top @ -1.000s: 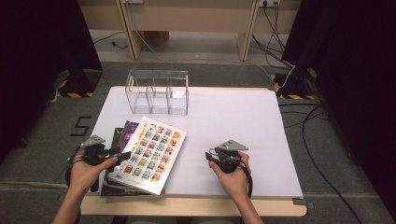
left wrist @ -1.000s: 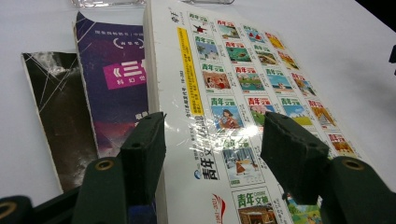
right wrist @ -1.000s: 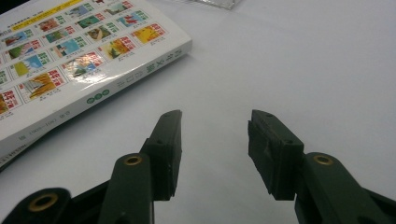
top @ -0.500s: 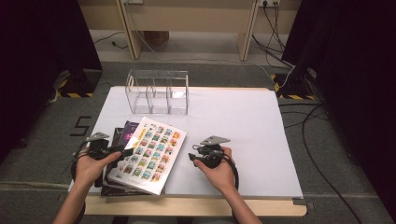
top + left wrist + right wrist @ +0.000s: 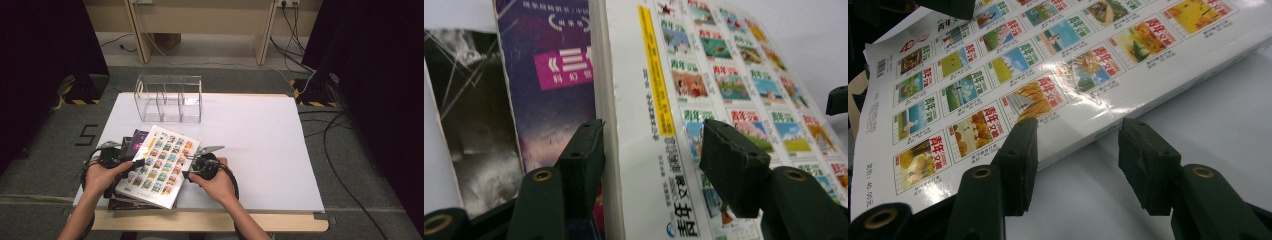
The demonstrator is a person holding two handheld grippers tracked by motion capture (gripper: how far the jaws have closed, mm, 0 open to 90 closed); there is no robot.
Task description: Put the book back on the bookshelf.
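A thick white book [image 5: 162, 162] with a grid of small colour pictures lies on a stack of magazines at the table's front left. My left gripper [image 5: 138, 162] is open, and the book's spine edge [image 5: 609, 125] stands between its jaws without being pressed. One jaw is beside the purple magazine [image 5: 554, 85], the other above the cover [image 5: 724, 75]. My right gripper [image 5: 187, 166] is open at the book's opposite edge [image 5: 1108, 125]. Its jaws have just been opening: one is over the cover [image 5: 998, 75], the other over bare table, and they hold nothing.
A clear acrylic organiser [image 5: 169, 100] with three compartments stands at the back of the white table [image 5: 250, 135]. A purple magazine [image 5: 134, 142] and a dark one [image 5: 469, 125] stick out from under the book. Cables run along the floor at the right.
My right hand has slid left across the table until its gripper reached the book's right edge. The left gripper has edged slightly in onto the spine. The book has not moved.
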